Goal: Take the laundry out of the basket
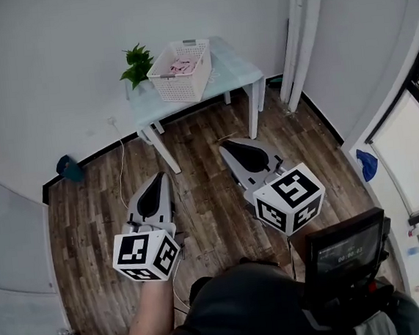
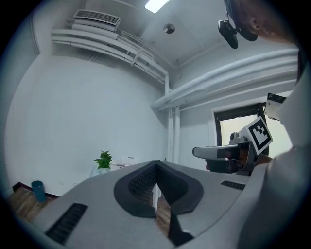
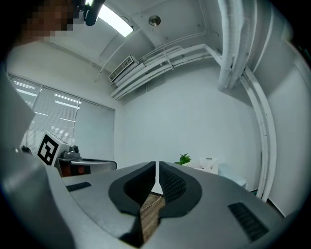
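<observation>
Jaws of left gripper [image 1: 159,177] and right gripper [image 1: 226,147] closed, empty, well apart from laundry [image 1: 183,65] in basket [image 1: 180,88].

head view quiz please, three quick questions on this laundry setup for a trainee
1. True or false: the basket is empty.
2. In the head view, on which side of the basket does the plant stand? A) left B) right C) inside it
3. What do the left gripper and the right gripper hold?

Key:
1. False: the laundry lies in it.
2. A
3. Nothing. Both are shut and empty, and short of the table.
</observation>
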Motion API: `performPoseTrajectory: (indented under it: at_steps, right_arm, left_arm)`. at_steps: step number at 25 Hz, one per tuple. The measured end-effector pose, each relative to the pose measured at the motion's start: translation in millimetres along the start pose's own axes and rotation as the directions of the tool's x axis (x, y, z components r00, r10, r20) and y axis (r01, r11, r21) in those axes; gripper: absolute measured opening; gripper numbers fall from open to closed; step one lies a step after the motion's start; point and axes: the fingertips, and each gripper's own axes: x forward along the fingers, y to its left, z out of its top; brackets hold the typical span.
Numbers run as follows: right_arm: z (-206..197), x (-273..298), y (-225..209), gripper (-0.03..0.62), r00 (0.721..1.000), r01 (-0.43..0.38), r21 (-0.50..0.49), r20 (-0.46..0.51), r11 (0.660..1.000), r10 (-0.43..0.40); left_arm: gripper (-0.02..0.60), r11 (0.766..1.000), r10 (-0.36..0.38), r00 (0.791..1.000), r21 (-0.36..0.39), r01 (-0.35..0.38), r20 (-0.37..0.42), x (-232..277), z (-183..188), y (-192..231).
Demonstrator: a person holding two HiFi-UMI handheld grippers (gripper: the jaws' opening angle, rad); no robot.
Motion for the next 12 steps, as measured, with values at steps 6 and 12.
performPoseTrajectory:
  at_steps: [6,12]
  right_arm:
    - [-5.7,26.3,-21.1,0.020,1.000,-0.011,0.036,0.004,0.999,0.011]
    - [-11.4,65.8,-34.5,0.020,1.000,0.004,0.039,-0.015,0.999,-0.004]
  left_arm:
    - [0.003,1.000,0.013,0.999,0.008,-0.013,-0.030,21.8,-3.7,14.5]
    - [0.003,1.000,-0.005,1.000,-0.009,0.004,-0.030,46.9,-6.8,46.9]
